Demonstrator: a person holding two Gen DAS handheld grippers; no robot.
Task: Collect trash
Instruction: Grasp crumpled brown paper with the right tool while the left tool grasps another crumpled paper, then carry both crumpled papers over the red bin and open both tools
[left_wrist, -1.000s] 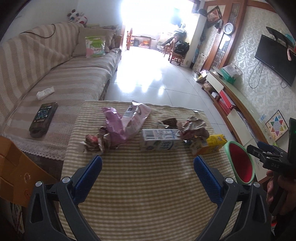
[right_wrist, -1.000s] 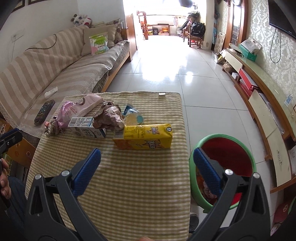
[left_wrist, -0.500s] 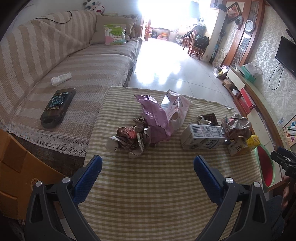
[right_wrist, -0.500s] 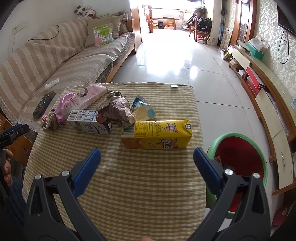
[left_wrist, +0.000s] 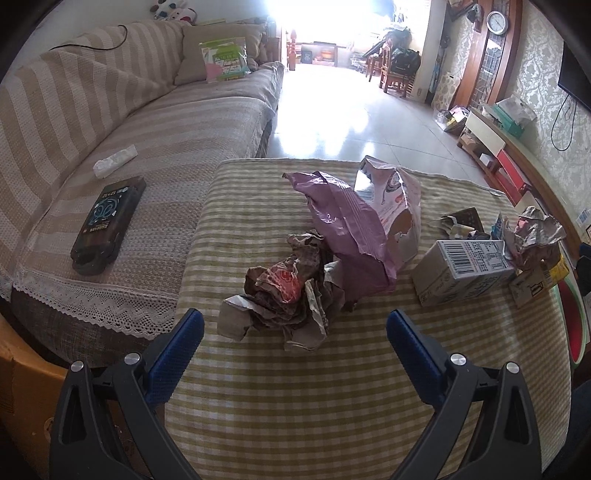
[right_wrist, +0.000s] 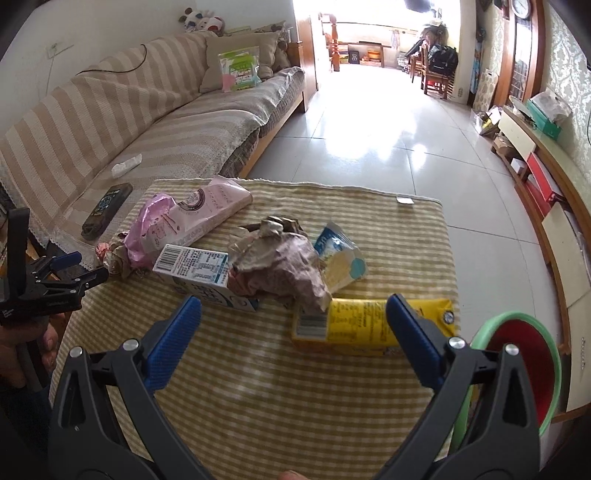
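Trash lies on a checked tablecloth (left_wrist: 332, 406). In the left wrist view my open, empty left gripper (left_wrist: 293, 339) faces a crumpled brown wrapper (left_wrist: 284, 291), with a pink bag (left_wrist: 354, 236) and a white milk carton (left_wrist: 465, 269) behind. In the right wrist view my open, empty right gripper (right_wrist: 293, 328) hovers near a yellow juice carton (right_wrist: 354, 325), crumpled brown paper (right_wrist: 280, 266), the white milk carton (right_wrist: 195, 269), a blue-yellow packet (right_wrist: 340, 258) and the pink bag (right_wrist: 184, 221). A green bin with red lining (right_wrist: 524, 369) stands at the table's right.
A striped sofa (left_wrist: 147, 129) runs along the left, with a dark remote (left_wrist: 107, 221) and a tissue (left_wrist: 114, 160) on it. A cardboard box (left_wrist: 22, 387) stands at lower left. A low TV cabinet (right_wrist: 546, 192) lines the right wall. Tiled floor (right_wrist: 369, 140) lies beyond.
My left gripper has swung left and closer to the crumpled brown wrapper. My right gripper has moved forward and down toward the yellow carton. Both stay open.
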